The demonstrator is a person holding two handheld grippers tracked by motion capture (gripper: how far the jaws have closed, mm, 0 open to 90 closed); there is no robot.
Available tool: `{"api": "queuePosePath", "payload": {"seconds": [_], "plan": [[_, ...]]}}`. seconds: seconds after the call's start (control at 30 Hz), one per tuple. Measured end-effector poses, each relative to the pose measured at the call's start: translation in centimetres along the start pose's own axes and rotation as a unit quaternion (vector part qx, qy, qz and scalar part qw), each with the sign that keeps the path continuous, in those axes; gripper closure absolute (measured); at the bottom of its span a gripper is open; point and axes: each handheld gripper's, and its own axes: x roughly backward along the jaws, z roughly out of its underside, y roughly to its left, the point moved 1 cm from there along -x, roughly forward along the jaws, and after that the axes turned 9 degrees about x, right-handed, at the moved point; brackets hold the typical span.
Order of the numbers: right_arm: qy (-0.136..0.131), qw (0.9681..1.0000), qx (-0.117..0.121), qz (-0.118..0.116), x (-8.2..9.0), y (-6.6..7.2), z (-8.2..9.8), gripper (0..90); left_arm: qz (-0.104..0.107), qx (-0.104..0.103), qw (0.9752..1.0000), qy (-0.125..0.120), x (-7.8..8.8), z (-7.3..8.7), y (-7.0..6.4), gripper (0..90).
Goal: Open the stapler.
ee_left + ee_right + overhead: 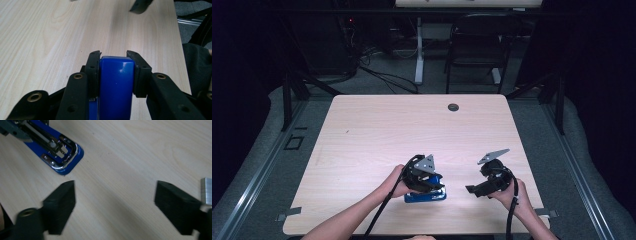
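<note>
The left gripper [424,176] clamps its jaws on a blue stapler [116,82] near the table's [377,130] front edge. It looks stiff, glossy, likely slippery; hold its flat sides. The right gripper [115,207] hovers, jaws wide apart.

From above we are looking forward and down on the whole table [362,130]. Riding the grippers, we are looking close along their jaws at the tabletop, both sharing the blue stapler [116,82] lower-centre and upper left.
</note>
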Motion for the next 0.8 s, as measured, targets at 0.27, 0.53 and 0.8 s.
{"api": "queuePosePath", "payload": {"seconds": [0.27, 0.53, 0.8], "plan": [[-0.021, 0.9994, 0.020, -0.019, -0.9, 1.5, -2.0, 61.7, 0.001, -0.003, 1.0000, -0.003, 0.1, 0.0, 0.0, 65.0], [-0.029, 0.9967, 0.044, -0.061, -2.4, 3.6, -3.7, 86.8, -0.002, -0.007, 1.0000, -0.005, 0.2, 0.0, -0.1, 65.1], [-0.021, 0.9951, 0.052, -0.081, -3.6, 4.3, -4.5, 88.9, 0.001, -0.013, 0.9999, -0.001, 0.5, 0.0, -0.1, 65.2]]}}
